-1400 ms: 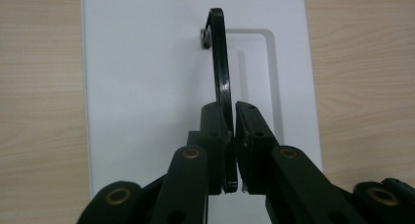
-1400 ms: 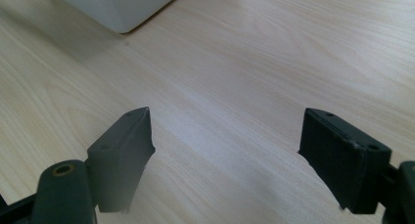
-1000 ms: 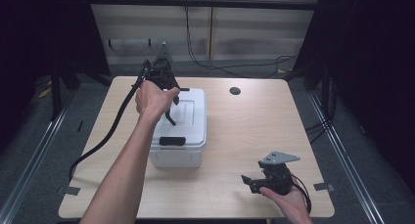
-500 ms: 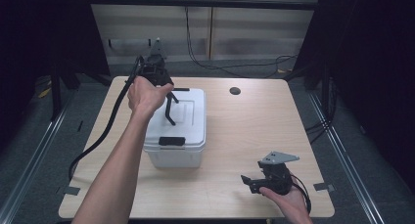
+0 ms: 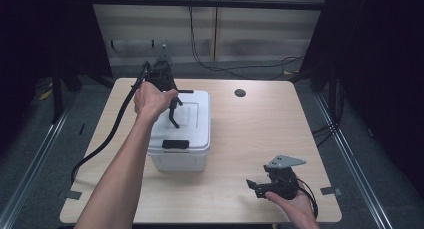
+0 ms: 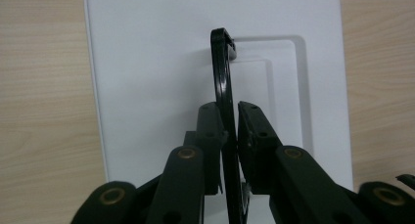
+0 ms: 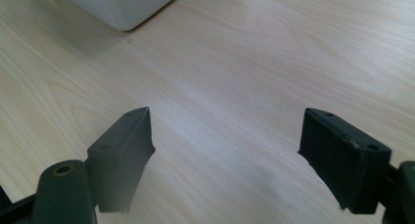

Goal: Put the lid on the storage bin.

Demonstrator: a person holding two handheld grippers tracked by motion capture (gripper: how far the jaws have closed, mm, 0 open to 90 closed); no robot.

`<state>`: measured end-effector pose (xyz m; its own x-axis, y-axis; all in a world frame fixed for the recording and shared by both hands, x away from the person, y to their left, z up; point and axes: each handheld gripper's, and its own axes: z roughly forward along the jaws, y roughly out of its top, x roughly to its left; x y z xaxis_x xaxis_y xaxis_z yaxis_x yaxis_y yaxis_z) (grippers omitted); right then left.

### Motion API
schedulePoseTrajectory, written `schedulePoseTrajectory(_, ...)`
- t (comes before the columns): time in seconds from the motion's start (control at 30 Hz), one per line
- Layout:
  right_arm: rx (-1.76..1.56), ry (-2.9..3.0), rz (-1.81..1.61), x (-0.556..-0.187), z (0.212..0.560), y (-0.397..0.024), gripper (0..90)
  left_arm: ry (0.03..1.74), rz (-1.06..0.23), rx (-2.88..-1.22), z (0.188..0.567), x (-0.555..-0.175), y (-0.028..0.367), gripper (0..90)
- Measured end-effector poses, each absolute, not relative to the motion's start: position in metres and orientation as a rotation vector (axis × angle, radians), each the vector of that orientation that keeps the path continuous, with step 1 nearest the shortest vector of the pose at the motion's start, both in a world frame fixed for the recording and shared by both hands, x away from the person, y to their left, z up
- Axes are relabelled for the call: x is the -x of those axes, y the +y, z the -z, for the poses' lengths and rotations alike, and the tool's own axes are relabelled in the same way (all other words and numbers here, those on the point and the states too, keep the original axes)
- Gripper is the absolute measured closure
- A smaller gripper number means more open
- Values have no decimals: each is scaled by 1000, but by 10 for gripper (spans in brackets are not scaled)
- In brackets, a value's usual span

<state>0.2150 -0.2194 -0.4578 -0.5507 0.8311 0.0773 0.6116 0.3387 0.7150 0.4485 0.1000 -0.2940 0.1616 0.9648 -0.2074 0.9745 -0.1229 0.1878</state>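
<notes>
A white lidded storage box (image 5: 181, 134) stands on the left half of a pale wooden table (image 5: 260, 134), its black front latch (image 5: 175, 144) facing the person. The left gripper (image 5: 172, 109) reaches over the far end of the lid, and its jaws are nearly closed on the box's black carrying handle (image 6: 223, 87); in the left gripper view the thin handle strap runs upright between the two pads (image 6: 209, 131), raised off the white lid (image 6: 147, 77) with its far end at the lid's recessed panel. Pinching the handle at mid-span probably serves to swing it up out of its recess, either to lift the box or to clear the lid. The right gripper (image 5: 257, 185) rests low near the table's near right edge, well apart from the box, its jaws spread wide over bare wood (image 7: 235, 62) and holding nothing; it appears parked in reserve. A small dark round hole (image 5: 240, 93) marks the table's far side.
</notes>
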Motion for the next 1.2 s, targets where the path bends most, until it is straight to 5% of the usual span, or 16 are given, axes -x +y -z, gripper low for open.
schedulePoseTrajectory(1.2,-1298,2307,-1015,-216,459,-219,191,1884,1,-2088,290,-431,95,852)
